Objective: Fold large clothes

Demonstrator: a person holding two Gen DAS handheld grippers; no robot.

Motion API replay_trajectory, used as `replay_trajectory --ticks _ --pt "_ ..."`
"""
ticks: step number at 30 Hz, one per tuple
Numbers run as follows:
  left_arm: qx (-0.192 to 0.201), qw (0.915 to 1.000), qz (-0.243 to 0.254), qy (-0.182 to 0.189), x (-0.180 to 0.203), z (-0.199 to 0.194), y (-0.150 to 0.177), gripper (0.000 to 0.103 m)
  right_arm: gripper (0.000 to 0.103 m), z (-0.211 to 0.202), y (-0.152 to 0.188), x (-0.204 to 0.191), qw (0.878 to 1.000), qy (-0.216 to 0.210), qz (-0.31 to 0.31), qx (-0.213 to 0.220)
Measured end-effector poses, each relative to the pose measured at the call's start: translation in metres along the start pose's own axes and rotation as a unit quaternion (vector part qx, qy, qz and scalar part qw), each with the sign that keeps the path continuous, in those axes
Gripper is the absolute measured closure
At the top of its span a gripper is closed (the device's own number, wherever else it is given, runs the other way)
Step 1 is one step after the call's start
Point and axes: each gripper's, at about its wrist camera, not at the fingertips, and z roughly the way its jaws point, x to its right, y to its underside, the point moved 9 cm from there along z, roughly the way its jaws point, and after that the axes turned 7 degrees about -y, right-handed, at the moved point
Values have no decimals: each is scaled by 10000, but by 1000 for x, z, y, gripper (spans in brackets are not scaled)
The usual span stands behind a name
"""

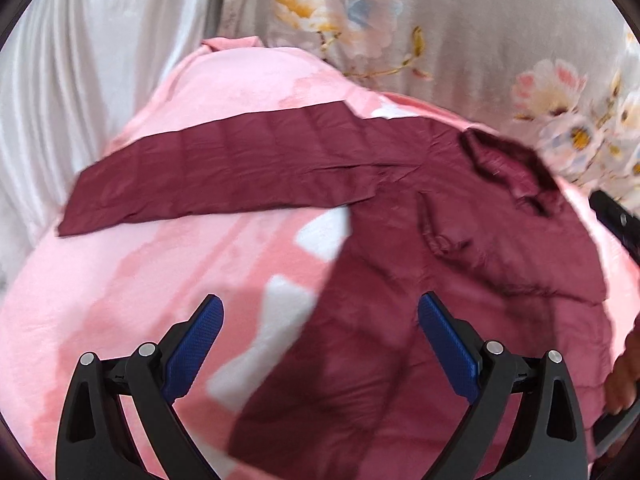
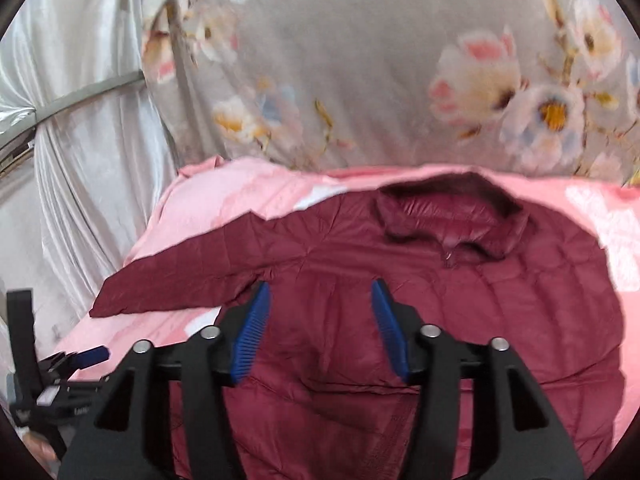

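Note:
A dark red quilted jacket (image 1: 420,240) lies flat on a pink blanket (image 1: 140,280), collar (image 1: 508,168) at the far right, one sleeve (image 1: 224,168) stretched out to the left. My left gripper (image 1: 320,308) is open and empty, above the jacket's left edge and the blanket. In the right wrist view the jacket (image 2: 460,312) fills the middle, collar (image 2: 452,212) at the back, sleeve (image 2: 192,272) pointing left. My right gripper (image 2: 320,292) is open and empty over the jacket's chest. The left gripper (image 2: 72,360) shows at the lower left there.
A grey flowered sheet (image 2: 380,60) hangs behind the blanket. Shiny white drapery (image 1: 80,60) hangs at the left. The right gripper's body (image 1: 616,216) and a hand (image 1: 624,376) show at the right edge of the left wrist view.

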Motion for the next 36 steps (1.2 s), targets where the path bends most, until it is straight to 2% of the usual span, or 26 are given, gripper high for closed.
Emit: replay_trajectory --ticks 3,7,9,11,14,16,18,19,21,25,26,27,28,30,32,33,34,36 --pt "-116 9988 -76 468 24 6 -11 7 50 -19 -3 40 9990 231 384 96" --pt "-619 9915 -149 1139 69 25 -15 7 50 -40 14 111 9906 834 1086 29" --pt "-813 9865 -219 1407 91 35 -16 7 50 -51 28 151 9819 1027 1591 10" --pt "-947 9826 -214 1581 112 44 -17 7 49 -64 50 193 9678 1204 2210 21" --pt "-1235 9765 -238 1749 136 63 -13 8 48 -74 77 238 9470 1183 2987 8" --pt "-1472 9721 -296 1804 147 78 -10 18 48 -73 89 257 9351 1056 3384 -41" --pt "-1622 9701 -325 1776 153 89 -9 51 48 -67 98 270 9237 851 3734 -62" --pt "-1663 9696 -349 1758 153 92 -9 59 48 -64 99 275 9202 785 3835 -66" --pt "-1645 9716 -342 1668 152 96 -14 94 49 -57 97 288 9116 752 4042 -1" --pt "-1244 9796 -253 1557 141 88 -31 100 52 -46 90 307 8981 755 4328 191" --pt "-1120 9818 -205 1518 139 84 -36 100 63 -43 87 310 8963 762 4362 225" --pt "-1004 9839 -152 1473 137 80 -41 101 89 -41 85 313 8976 751 4339 215" --pt "-888 9856 -104 1437 136 76 -45 101 101 -39 80 311 9023 759 4240 184" --pt "-785 9875 1 1367 134 73 -47 101 102 -52 65 303 9154 903 3900 413" --pt "-772 9900 204 1167 134 78 -40 101 102 -64 56 294 9311 1342 3362 442" --pt "-863 9897 307 1102 135 86 -32 100 102 -61 59 295 9334 1536 3229 297" --pt "-985 9889 366 1049 136 94 -22 100 102 -53 71 301 9330 1838 3093 -63" --pt "-1094 9885 473 936 138 106 -6 99 102 -40 89 306 9306 2067 2981 -482"
